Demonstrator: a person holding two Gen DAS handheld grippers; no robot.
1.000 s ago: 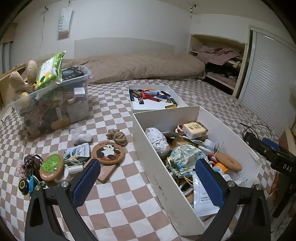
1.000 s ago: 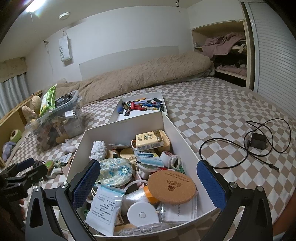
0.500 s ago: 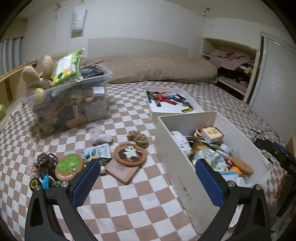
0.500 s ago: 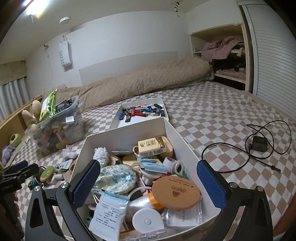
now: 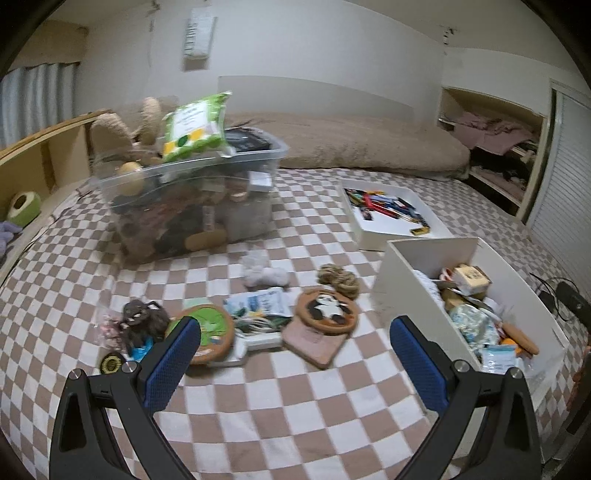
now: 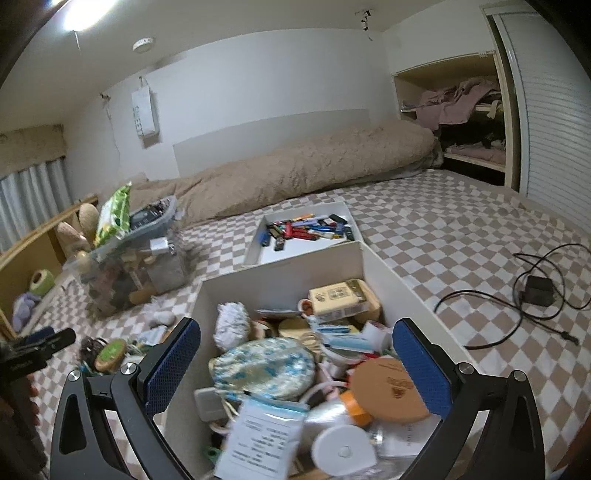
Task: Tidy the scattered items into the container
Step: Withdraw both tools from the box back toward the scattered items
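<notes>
Left hand-held gripper point(image 5: 295, 363) has swung left off the white box point(image 5: 413, 258), jaws apart, empty, now facing the scattered pile: panda coaster point(image 5: 328, 308), frog coaster point(image 5: 210, 326) on the bed. Right hand-held gripper point(image 6: 297, 363) stays apart over the box. Next pick likely.

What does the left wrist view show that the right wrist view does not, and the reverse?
Only the left wrist view shows the panda coaster and the rope knot on the bedspread, framed by the open left gripper.

Only the right wrist view shows the ceiling light, the cork coaster in the box, and the open right gripper.

Both show the white box, the pen tray and the clear bin.
</notes>
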